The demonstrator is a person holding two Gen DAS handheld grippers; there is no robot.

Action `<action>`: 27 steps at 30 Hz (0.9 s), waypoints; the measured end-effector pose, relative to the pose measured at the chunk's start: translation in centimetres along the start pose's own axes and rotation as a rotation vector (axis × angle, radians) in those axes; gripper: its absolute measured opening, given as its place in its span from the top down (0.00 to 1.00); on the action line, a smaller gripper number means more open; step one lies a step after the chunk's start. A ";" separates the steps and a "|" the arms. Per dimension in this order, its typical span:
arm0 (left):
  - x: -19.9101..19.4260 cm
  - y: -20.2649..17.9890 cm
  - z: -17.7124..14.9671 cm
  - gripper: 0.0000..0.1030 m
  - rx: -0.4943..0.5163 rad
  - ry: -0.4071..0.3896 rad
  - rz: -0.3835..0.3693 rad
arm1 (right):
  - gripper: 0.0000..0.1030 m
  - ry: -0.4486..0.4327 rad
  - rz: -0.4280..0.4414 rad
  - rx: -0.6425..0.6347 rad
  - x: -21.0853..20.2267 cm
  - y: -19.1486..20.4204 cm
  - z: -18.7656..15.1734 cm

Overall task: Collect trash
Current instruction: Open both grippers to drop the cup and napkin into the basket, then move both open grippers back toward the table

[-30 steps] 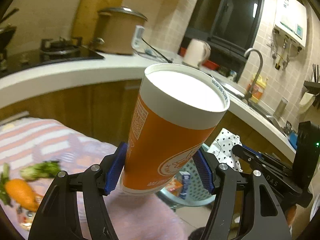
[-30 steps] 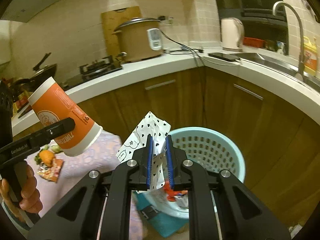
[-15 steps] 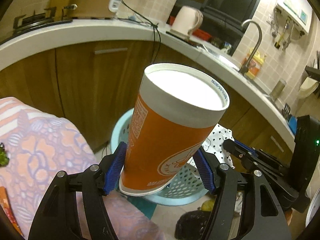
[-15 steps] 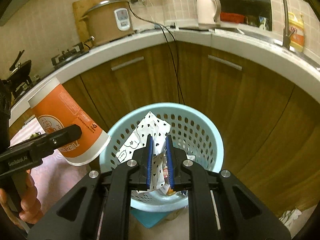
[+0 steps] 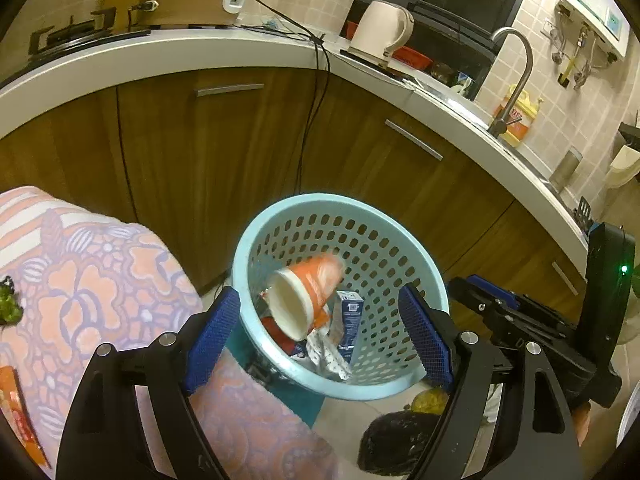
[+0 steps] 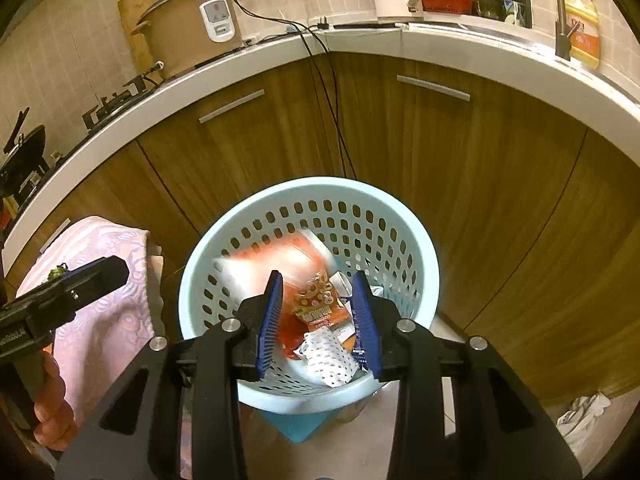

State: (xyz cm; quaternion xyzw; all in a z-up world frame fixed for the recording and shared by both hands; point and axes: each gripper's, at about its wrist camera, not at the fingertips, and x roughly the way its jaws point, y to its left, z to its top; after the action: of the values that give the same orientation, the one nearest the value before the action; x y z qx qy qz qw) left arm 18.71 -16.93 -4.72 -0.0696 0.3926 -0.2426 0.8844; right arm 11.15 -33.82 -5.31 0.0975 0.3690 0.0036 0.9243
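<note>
A light blue perforated waste basket stands on the floor by the wooden cabinets. The orange paper cup is inside it, tipped on its side, blurred in the right wrist view. The white dotted wrapper lies in the basket beside a snack packet and a blue carton. My left gripper is open and empty above the basket's near rim. My right gripper is open and empty over the basket.
A table with a pink flowered cloth sits left of the basket. A black bag and a yellow item lie on the floor near it. A white counter with kettle curves behind. A power cord hangs down the cabinets.
Both grippers have opened. The orange cup has dropped from my left gripper into the basket. The dotted wrapper has dropped from my right gripper into the basket.
</note>
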 end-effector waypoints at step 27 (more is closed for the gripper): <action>-23.0 14.0 -4.8 0.28 -0.226 -0.321 0.291 | 0.57 -0.006 0.328 -0.304 -3.4 20.9 -0.9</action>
State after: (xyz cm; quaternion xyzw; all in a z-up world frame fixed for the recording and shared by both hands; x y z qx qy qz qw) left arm 7.22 6.75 2.78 -0.1485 0.2774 -0.0530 0.9477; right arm 9.44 -13.47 0.21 0.0160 0.3408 0.2092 0.9164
